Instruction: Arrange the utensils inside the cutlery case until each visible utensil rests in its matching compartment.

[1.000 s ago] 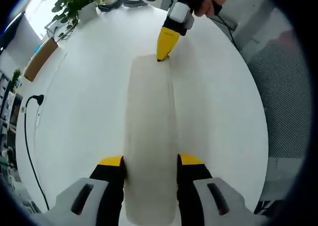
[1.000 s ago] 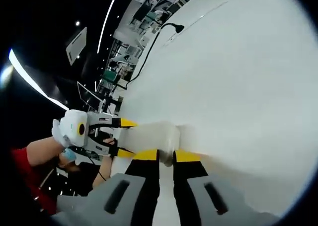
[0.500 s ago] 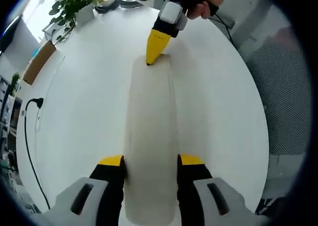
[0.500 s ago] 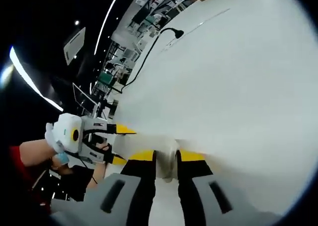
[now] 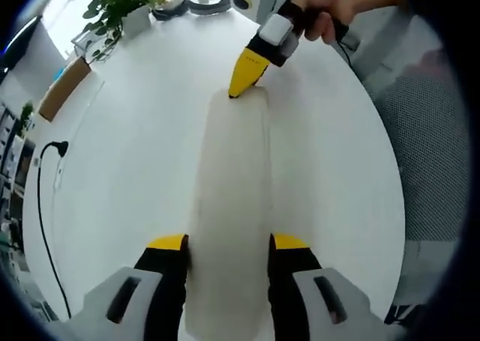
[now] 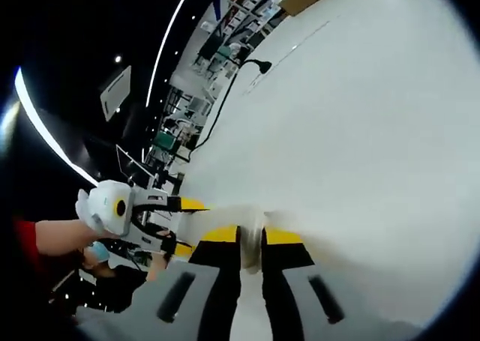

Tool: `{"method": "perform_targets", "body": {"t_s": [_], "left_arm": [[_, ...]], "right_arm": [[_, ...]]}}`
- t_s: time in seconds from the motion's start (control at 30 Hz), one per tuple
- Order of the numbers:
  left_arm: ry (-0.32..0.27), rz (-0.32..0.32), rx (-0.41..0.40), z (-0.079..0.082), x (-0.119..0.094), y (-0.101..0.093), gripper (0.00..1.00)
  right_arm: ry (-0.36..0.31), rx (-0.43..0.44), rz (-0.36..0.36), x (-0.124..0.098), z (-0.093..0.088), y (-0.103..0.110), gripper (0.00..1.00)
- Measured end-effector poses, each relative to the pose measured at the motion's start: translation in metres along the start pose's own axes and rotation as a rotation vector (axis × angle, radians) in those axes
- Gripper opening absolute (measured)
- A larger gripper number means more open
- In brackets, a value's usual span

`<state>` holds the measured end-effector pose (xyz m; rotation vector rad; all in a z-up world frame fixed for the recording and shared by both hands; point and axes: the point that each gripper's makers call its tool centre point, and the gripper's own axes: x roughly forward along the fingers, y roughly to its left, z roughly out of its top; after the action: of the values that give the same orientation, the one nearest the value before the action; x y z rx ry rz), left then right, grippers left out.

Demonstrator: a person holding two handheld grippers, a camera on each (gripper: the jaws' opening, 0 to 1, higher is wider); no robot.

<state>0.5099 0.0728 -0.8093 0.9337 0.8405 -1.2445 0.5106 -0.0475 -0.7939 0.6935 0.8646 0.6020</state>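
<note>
Both grippers clamp the case (closed, frosted) — left gripper one end, right gripper the other — uneven pulling could twist it free.

cutlery case: we are seeing it translucent milky white | table: plain white | left gripper: yellow tips, black fingers, grey-white body | right gripper: yellow tip | cable: black | plant: green | chair back: grey mesh
</note>
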Motion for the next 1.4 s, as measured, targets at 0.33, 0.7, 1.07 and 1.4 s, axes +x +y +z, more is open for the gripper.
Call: {"method": "perform_targets", "body": {"t_s": [0.33,0.7,1.07,1.4], "left_arm": [[-0.032,0.052,-0.107,-0.017,-0.011,-0.006,0.46],[-0.097,0.072,-0.239,-0.037,-0.038,-0.009,0.43],[-0.220,0.063,-0.857,-0.055,-0.067,-0.001,0.56],[-0.261,0.026,-1.129,-0.067,-0.057,-0.013,0.54]], "right_arm": [[0.041,-0.002,-0.014,-0.008,0.000,-0.002,0.08],[0.066,-0.010,-0.067,-0.012,0.000,-0.002,0.08],[0.067,-0.016,-0.071,-0.016,-0.005,-0.001,0.08],[0.072,-0.045,-0.086,-0.019,-0.003,-0.003,0.06]]}}
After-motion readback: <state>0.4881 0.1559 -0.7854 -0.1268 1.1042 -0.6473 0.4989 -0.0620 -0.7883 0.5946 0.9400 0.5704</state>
